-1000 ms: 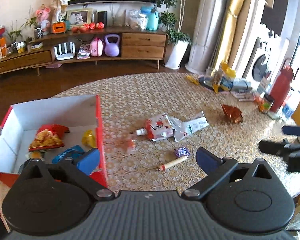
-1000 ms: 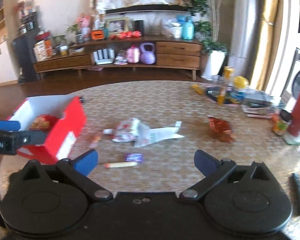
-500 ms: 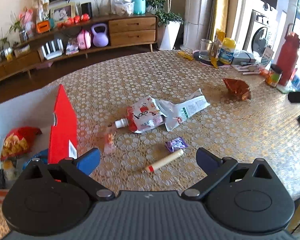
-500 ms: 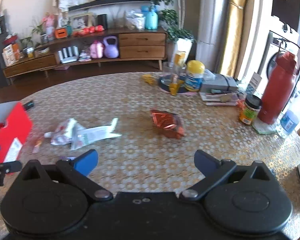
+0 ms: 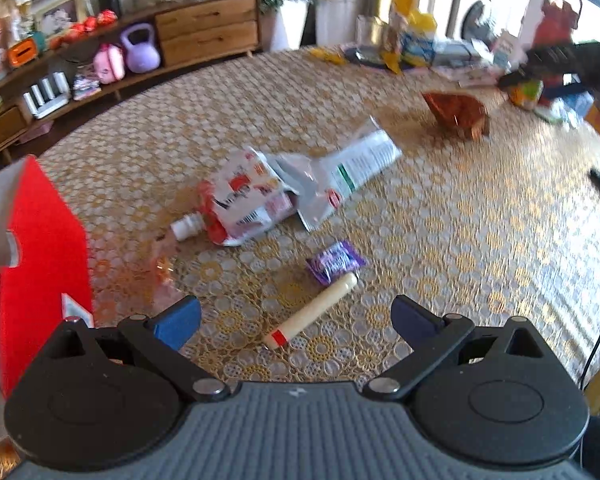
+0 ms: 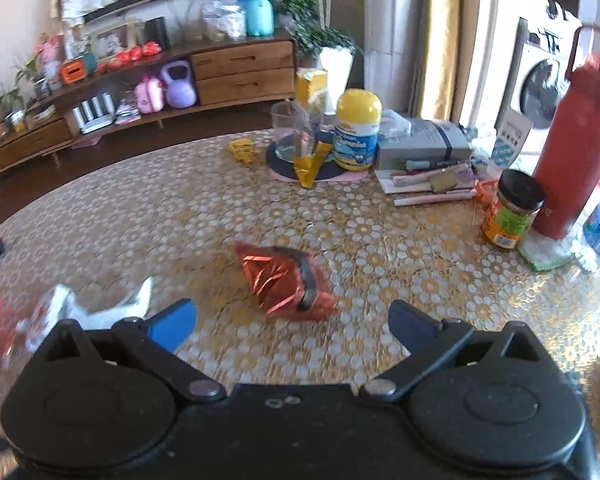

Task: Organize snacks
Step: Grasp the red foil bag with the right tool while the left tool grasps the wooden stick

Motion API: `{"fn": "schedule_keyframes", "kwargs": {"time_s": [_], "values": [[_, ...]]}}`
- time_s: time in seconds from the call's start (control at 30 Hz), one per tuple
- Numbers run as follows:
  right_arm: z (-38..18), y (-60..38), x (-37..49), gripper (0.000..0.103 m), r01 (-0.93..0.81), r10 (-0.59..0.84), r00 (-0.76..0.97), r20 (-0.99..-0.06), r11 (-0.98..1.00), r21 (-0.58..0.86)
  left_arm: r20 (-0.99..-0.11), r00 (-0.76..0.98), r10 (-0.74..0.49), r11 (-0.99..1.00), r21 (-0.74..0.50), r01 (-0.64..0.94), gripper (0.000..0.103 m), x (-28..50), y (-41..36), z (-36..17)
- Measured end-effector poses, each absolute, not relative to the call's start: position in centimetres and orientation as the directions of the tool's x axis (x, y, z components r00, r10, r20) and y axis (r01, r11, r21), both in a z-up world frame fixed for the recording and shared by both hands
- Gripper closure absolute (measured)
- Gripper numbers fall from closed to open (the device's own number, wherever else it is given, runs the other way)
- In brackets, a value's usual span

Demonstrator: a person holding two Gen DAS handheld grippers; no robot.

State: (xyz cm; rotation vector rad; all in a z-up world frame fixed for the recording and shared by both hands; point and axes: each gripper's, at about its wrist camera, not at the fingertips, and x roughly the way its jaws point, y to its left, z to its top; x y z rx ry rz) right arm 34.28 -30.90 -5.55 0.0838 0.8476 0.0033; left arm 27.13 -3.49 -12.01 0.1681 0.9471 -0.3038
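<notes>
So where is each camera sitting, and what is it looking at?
Left wrist: on the left gripper, facing the sausage stick, purple candy and red box; its open blue fingers show.
Right wrist: on the right gripper, facing the orange foil packet; open fingers show.
Shared: foil packet, white pouches, table.
</notes>
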Motion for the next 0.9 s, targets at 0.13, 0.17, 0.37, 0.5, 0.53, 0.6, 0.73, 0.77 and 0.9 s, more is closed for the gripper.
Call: {"fn": "schedule_keyframes", "kwargs": {"time_s": [0.13, 0.17, 0.37, 0.5, 0.53, 0.6, 0.73, 0.77, 0.9], "values": [[-7.5, -31.3, 37.2, 0.002, 0.051, 0.03, 0.637, -0.77, 0.995, 0.081, -0.835, 0.518, -0.187, 0.927, 0.025, 0.375, 0.014, 27.8, -4.3, -13.5], [-7.9, -31.3, 37.7, 0.004, 0.053, 0.028, 0.632, -0.775, 0.996, 0.078, -0.837, 0.514, -0.189, 0.923, 0.028, 0.384, 0.016, 27.9, -4.4, -13.8], [-10.4, -31.2, 40.1, 0.01, 0.064, 0.032, 0.598, -0.801, 0.994, 0.088, -0.843, 0.493, -0.214, 0.899, 0.028, 0.438, 0.049, 28.4, -5.0, -14.9], [-11.6, -31.2, 40.9, 0.016, 0.071, 0.03, 0.585, -0.811, 0.994, 0.088, -0.837, 0.5, -0.222, 0.881, 0.047, 0.47, 0.05, 28.4, -5.2, -15.2], [-11.9, -31.2, 41.0, 0.017, 0.07, 0.032, 0.582, -0.813, 0.994, 0.09, -0.836, 0.499, -0.226, 0.878, 0.047, 0.477, 0.051, 28.4, -5.3, -15.2], [-12.3, -31.1, 41.1, 0.027, 0.067, 0.035, 0.578, -0.816, 0.994, 0.09, -0.836, 0.495, -0.235, 0.872, 0.044, 0.488, 0.07, 28.6, -5.4, -15.2], [-12.4, -31.0, 40.7, 0.036, 0.064, 0.048, 0.585, -0.809, 0.992, 0.105, -0.833, 0.51, -0.215, 0.851, 0.097, 0.516, 0.085, 28.0, -6.4, -15.1], [-12.3, -30.9, 40.6, 0.038, 0.062, 0.047, 0.587, -0.808, 0.993, 0.102, -0.831, 0.517, -0.207, 0.845, 0.114, 0.523, 0.087, 27.7, -6.6, -15.1], [-12.1, -30.4, 40.1, 0.053, 0.053, 0.022, 0.594, -0.804, 0.996, 0.066, -0.825, 0.529, -0.198, 0.86, 0.113, 0.497, 0.093, 27.3, -6.7, -15.0]]}}
